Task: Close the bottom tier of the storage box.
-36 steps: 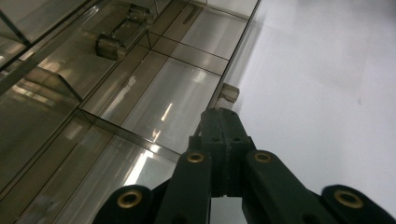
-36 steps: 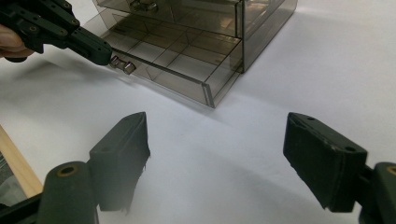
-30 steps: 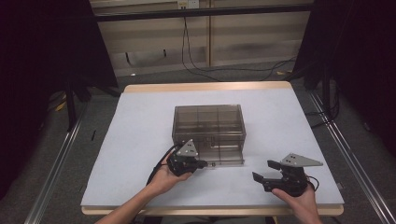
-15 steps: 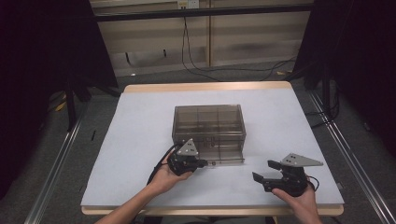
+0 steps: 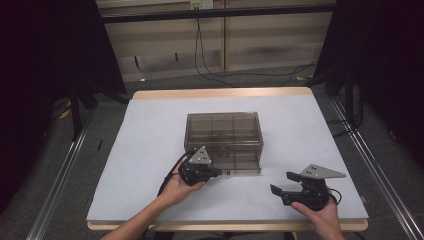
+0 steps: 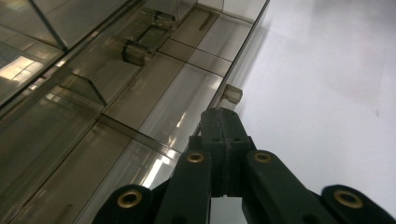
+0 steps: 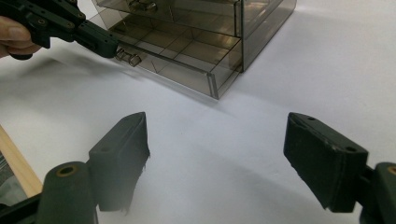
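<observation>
A smoky see-through drawer box stands mid-table. Its bottom drawer sticks out a little toward me, and it looks empty in the right gripper view, where the drawer has divided compartments. My left gripper lies at the drawer's front, jaws pressed together at the small clear handle. In the left gripper view the shut left gripper meets the drawer's front edge, with one handle post just beyond. My right gripper rests near the front right of the table, open, and the right gripper has nothing between its jaws.
The white table has a wooden rim, and its front edge lies close behind my right gripper. Black cables run over the floor behind the table. Metal rails line both sides.
</observation>
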